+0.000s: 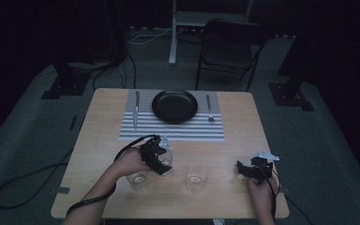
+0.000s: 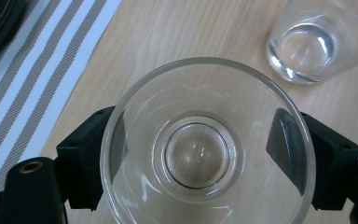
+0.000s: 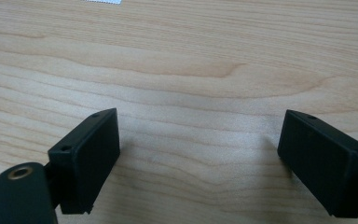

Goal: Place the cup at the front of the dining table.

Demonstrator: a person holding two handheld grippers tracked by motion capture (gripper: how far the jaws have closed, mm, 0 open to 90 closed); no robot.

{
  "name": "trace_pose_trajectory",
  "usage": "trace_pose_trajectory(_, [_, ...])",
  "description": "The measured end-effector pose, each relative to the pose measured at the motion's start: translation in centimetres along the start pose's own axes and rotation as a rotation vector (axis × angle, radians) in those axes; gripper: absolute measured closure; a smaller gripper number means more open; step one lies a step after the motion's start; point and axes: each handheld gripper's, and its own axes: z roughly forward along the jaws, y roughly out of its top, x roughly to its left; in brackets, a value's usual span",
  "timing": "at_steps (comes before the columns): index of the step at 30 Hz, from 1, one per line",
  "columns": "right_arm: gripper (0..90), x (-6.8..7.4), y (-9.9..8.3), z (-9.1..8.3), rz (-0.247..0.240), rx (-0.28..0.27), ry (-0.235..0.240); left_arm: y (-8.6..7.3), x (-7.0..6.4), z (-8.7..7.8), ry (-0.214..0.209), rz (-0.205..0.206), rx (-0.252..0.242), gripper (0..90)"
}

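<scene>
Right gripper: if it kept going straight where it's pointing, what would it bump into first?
Probably just the bare wooden table. The right gripper has its jaws open with only wood ahead.

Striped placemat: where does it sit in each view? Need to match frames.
High view: the striped placemat lies across the table's far middle, under the black plate.
Left gripper view: the placemat fills the upper-left corner, left of the glass between the jaws.
Right gripper view: a pale sliver at the top edge, probably the placemat's corner.
Shared landmark: the light wooden tabletop.
</scene>
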Motion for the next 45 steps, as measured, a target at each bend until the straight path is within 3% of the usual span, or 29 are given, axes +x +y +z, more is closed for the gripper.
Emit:
trace_pose_trajectory(9, [12.4, 0.0, 0.0, 0.0, 0.0, 0.0, 0.0, -0.4, 1.5, -0.2, 0.043, -0.052, 0.024, 18.0])
trace_pose_trajectory(13, [12.4, 0.0, 0.0, 0.0, 0.0, 0.0, 0.0, -0.8, 2.3, -0.6, 0.018, -0.088, 0.006, 18.0])
trace_pose_trajectory(16, [12.4, 0.0, 0.0, 0.0, 0.0, 0.0, 0.0, -1.1, 2.5, -0.7, 0.043, -0.098, 0.002, 18.0])
trace_pose_trajectory(18, [12.4, 0.0, 0.0, 0.0, 0.0, 0.0, 0.0, -1.4, 2.9, -0.9, 0.08, -0.126, -0.003, 18.0])
trace_pose_trajectory(31, [12.4, 0.0, 0.0, 0.0, 0.0, 0.0, 0.0, -2.4, 5.0, -1.7, 0.141, -0.233, 0.001, 18.0])
trace_pose_trajectory(45, [12.4, 0.0, 0.0, 0.0, -0.001, 0.0, 0.0, -2.1, 6.4, -1.4, 0.186, -0.278, -0.003, 18.1])
